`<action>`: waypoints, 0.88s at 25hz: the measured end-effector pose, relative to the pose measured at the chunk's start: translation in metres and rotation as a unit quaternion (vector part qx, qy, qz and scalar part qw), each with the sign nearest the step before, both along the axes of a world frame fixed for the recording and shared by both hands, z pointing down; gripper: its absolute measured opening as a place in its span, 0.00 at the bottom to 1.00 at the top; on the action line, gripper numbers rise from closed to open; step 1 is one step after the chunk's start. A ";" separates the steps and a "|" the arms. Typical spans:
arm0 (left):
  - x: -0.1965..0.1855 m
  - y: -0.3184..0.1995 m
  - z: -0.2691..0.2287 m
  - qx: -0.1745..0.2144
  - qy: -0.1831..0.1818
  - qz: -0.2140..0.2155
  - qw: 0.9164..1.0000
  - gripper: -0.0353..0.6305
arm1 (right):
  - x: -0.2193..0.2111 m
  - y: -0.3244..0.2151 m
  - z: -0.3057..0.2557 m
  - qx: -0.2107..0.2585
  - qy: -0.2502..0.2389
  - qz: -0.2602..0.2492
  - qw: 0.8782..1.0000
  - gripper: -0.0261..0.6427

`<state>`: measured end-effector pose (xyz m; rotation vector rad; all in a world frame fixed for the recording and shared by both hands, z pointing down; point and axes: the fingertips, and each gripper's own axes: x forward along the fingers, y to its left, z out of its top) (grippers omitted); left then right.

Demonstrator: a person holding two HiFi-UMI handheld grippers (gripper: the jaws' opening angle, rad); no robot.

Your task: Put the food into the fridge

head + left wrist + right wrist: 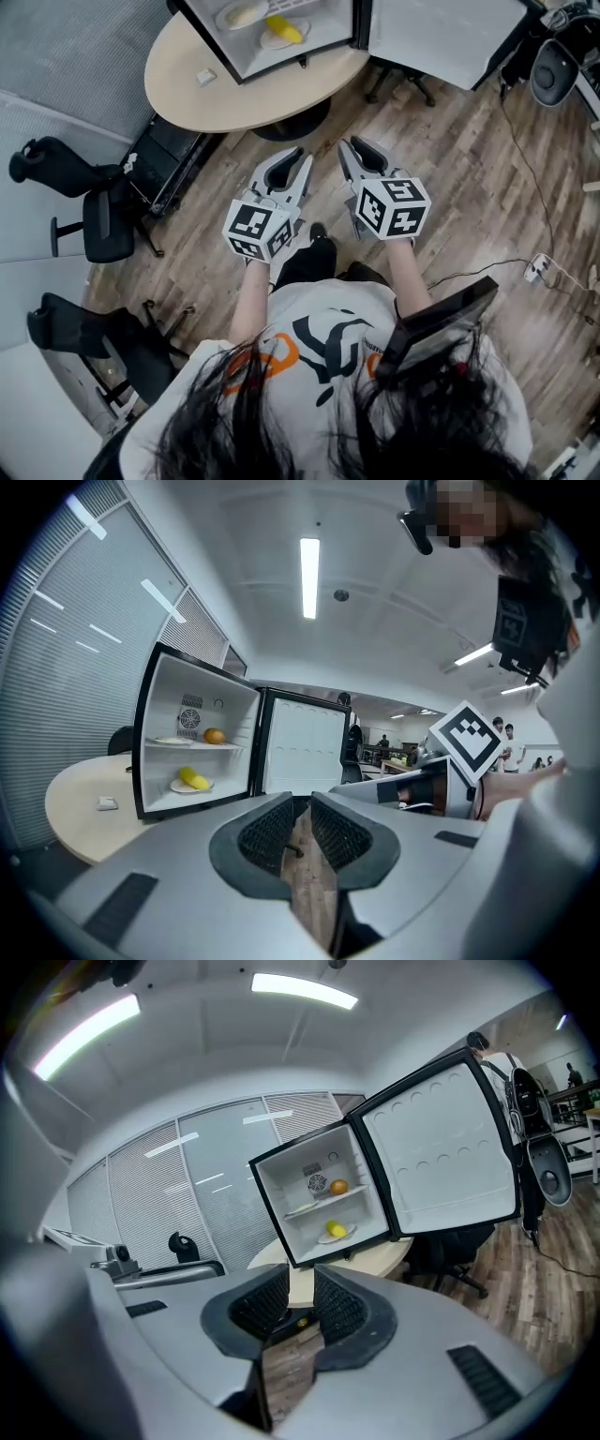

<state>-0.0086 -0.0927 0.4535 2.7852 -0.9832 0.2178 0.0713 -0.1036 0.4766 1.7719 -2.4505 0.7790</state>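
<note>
A small fridge [272, 58] stands open on a round table [187, 94], its door [450, 37] swung out to the right. Inside, a yellow fruit [283, 28] lies on a plate on the lower level, and an orange [338, 1186] sits on the upper shelf beside another plate [242, 14]. Both grippers hang side by side over the wood floor, well short of the table. My left gripper [302, 156] is shut, with nothing between its pads. My right gripper [351, 144] is also shut and holds nothing. Both point toward the fridge [155, 733].
A small white object [206, 77] lies on the table left of the fridge. Black office chairs [98, 220] stand at the left, another chair [553, 66] at the far right. A cable and power strip [539, 267] lie on the floor at the right.
</note>
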 end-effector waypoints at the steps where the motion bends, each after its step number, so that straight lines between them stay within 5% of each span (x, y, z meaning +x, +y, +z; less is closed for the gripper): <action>1: 0.003 0.008 0.000 0.000 0.000 -0.002 1.000 0.13 | 0.003 0.008 -0.001 0.001 0.001 -0.002 1.000 0.17; 22: 0.017 0.110 -0.006 0.014 0.002 -0.028 1.000 0.13 | 0.018 0.103 -0.010 0.016 0.017 -0.036 0.999 0.17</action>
